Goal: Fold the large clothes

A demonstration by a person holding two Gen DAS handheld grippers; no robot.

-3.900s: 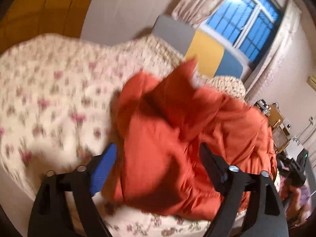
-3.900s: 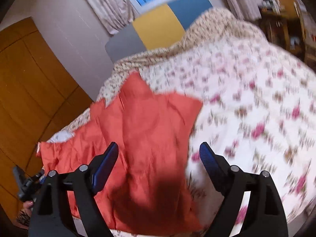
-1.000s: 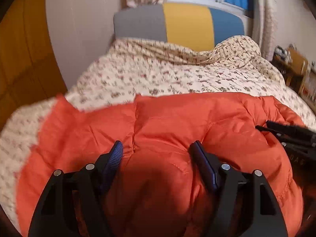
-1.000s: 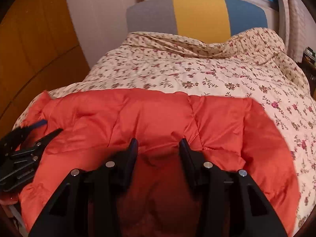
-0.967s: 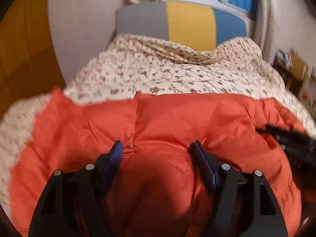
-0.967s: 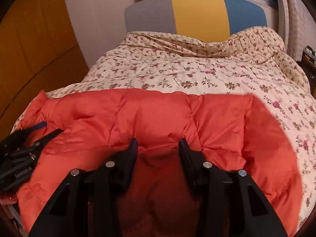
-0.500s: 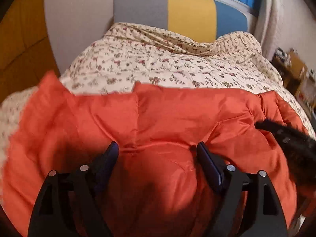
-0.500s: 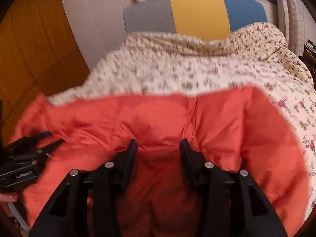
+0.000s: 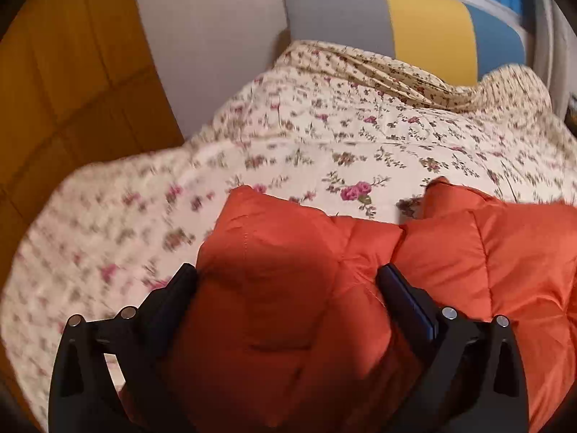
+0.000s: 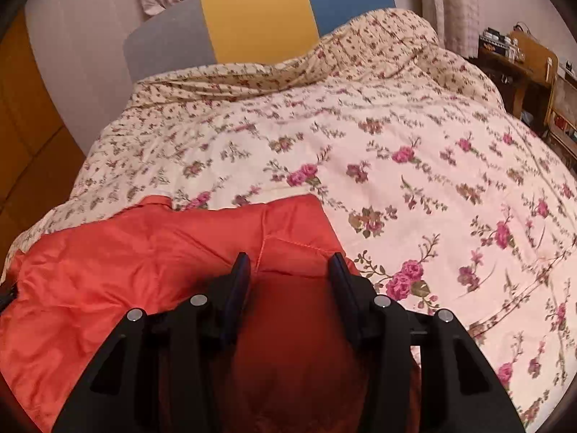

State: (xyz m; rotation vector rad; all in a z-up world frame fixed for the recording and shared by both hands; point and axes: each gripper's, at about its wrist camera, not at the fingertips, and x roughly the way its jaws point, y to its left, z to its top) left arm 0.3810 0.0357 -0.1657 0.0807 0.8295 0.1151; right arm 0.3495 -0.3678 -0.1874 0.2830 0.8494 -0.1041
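The left gripper (image 9: 286,283) was opening, its jaws wide around a puffed fold of the orange padded jacket (image 9: 468,270), apparently to drop it; the right gripper (image 10: 290,274) clamped the jacket's 3 o'clock edge, likely steadying it. The jacket lay at 6 o'clock on the floral quilt (image 10: 396,137), no containers visible

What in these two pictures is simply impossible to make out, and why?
- Left wrist view: the near part of the orange jacket is cut off by the bottom edge and covered by the left gripper, whose jaws are opening.
- Left wrist view: the floral quilt is blurred at left.
- Right wrist view: the right gripper hides the jacket fold it holds.
- Right wrist view: the items on the wooden shelf are too small to identify.
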